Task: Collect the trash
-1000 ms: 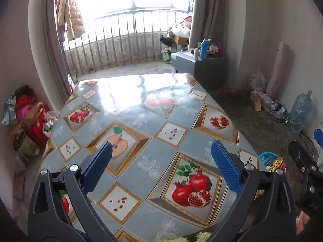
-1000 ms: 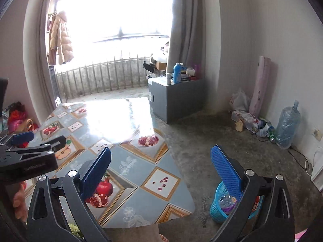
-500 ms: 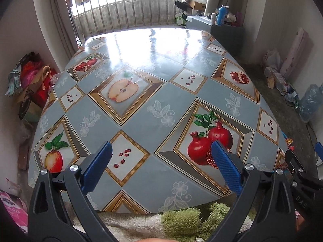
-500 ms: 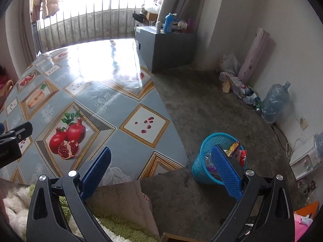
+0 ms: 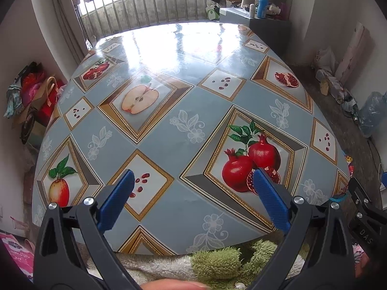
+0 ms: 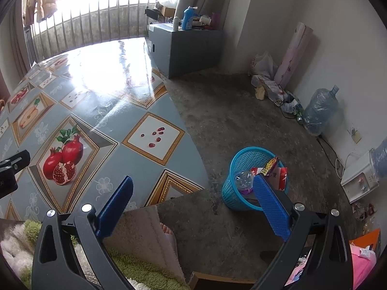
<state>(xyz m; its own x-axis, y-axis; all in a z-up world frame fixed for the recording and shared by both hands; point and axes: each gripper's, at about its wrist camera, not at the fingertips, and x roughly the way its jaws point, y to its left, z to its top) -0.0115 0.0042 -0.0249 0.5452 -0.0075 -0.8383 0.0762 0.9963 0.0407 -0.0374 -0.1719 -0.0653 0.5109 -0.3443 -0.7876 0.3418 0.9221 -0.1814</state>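
The round table (image 5: pixel 169 145) carries a blue cloth printed with apples and pomegranates; I see no loose trash on it. My left gripper (image 5: pixel 193 186) hangs open and empty above the table's near edge. My right gripper (image 6: pixel 193 188) is open and empty too, over the table's right rim and the floor. On the floor beside the table stands a blue mesh basket (image 6: pixel 241 154). It holds a clear plastic bottle (image 6: pixel 243 177), a colourful wrapper (image 6: pixel 271 165) and a red-and-white pack (image 6: pixel 281 177). My right finger (image 6: pixel 268 203) partly hides the basket.
A grey cabinet (image 6: pixel 183 46) with bottles stands by the railing. A water jug (image 6: pixel 319 108) and bags lie along the right wall, and a white appliance (image 6: pixel 360 176) sits nearby. Bags (image 5: pixel 31 96) pile left of the table. A person's foot (image 6: pixel 167 232) and fluffy green cloth (image 5: pixel 217 261) are below.
Both views have tipped downward: the tabletop now shows from above and the blue basket has come fully into the right wrist view. Both grippers stay open.
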